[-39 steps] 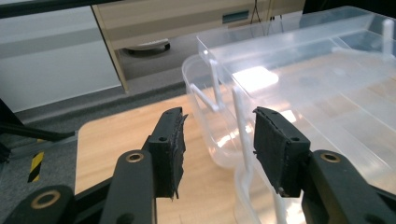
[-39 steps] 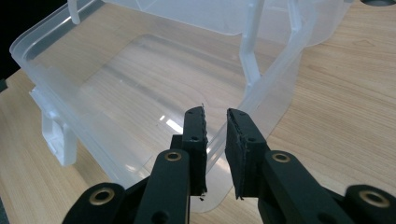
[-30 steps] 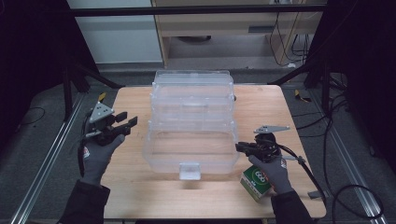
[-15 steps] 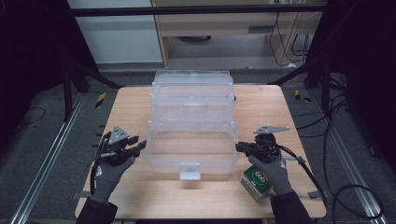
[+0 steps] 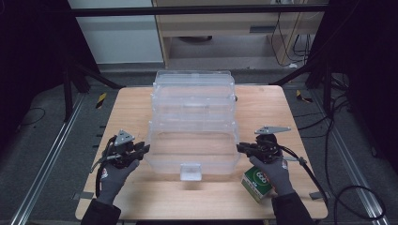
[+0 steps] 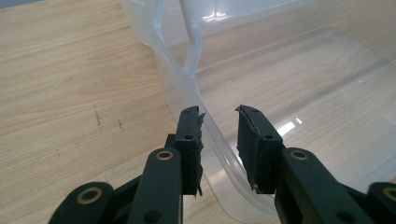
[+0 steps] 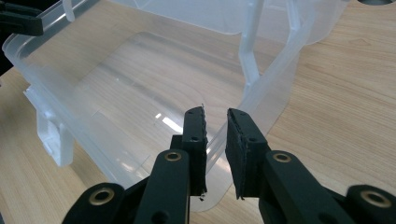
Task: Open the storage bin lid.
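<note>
Work: both grippers set on the near rim of the clear bin [image 5: 190,140], one at each end.
Right gripper [image 7: 215,122]: jaws narrow, clamped on the bin's right rim.
Left gripper [image 6: 218,122]: jaws have just been closing; the left rim stands between them, a gap at the inner pad, so not yet gripped.
Done: right hold made.
Left: left clamp, then, by my reading, a two-handed lift or move.
Bin: mid-table, open, empty; latch tab on near wall.
Box [image 5: 256,182]: green, near right, under the right hand.
Table [image 5: 131,108]: light wood, bare.
Room: dark, grey floor, frame rails, cables at right.
</note>
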{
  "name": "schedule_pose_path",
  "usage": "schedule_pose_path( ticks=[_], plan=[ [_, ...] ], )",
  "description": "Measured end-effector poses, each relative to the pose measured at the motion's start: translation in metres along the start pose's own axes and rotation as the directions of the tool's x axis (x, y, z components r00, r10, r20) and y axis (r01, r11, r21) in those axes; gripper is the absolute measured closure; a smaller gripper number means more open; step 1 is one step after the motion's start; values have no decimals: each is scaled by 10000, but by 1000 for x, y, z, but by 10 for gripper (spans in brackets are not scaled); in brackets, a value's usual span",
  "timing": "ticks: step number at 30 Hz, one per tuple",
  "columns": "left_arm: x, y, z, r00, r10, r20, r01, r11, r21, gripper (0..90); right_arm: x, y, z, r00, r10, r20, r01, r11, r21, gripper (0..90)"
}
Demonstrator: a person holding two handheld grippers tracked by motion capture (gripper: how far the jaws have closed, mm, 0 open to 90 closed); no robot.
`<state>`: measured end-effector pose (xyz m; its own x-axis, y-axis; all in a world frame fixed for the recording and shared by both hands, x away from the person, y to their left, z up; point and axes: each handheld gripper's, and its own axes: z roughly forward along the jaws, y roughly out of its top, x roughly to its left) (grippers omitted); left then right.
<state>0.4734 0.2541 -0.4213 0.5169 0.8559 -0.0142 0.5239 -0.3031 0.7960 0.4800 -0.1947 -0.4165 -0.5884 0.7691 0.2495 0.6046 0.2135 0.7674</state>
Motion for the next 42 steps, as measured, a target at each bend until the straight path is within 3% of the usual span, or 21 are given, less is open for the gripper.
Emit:
schedule_pose_path(
  ticks=[14,18,23,27,29,33,42],
  plan=[
    [-2,-1,0,9999,101,54,-100,9998,-151,691,-1,1,-1,9998,-83,177,83,10000,14,780],
    [3,1,-8,9998,57,-176,-65,9990,-450,646,1,2,-2,9985,-409,377,409,9992,-1,748],
    [17,2,-24,9985,-223,-493,164,9930,-1171,594,-1,6,-21,9984,-354,434,380,9974,-614,683],
    [27,0,-32,9962,-538,-691,431,9881,-1478,550,-2,8,-33,9975,-425,571,476,9948,-905,619],
    [30,-1,-33,9941,-569,-920,423,9872,-1539,514,-2,8,-40,9967,-509,640,567,9940,-930,587],
    [35,-2,-32,9928,-744,-940,593,9863,-1541,472,-1,8,-49,9957,-375,842,462,9935,-1036,519],
    [45,-8,-29,9882,-1065,-1101,898,9850,-1471,433,2,6,-67,9916,-374,1237,399,9990,-176,434]
  ],
)
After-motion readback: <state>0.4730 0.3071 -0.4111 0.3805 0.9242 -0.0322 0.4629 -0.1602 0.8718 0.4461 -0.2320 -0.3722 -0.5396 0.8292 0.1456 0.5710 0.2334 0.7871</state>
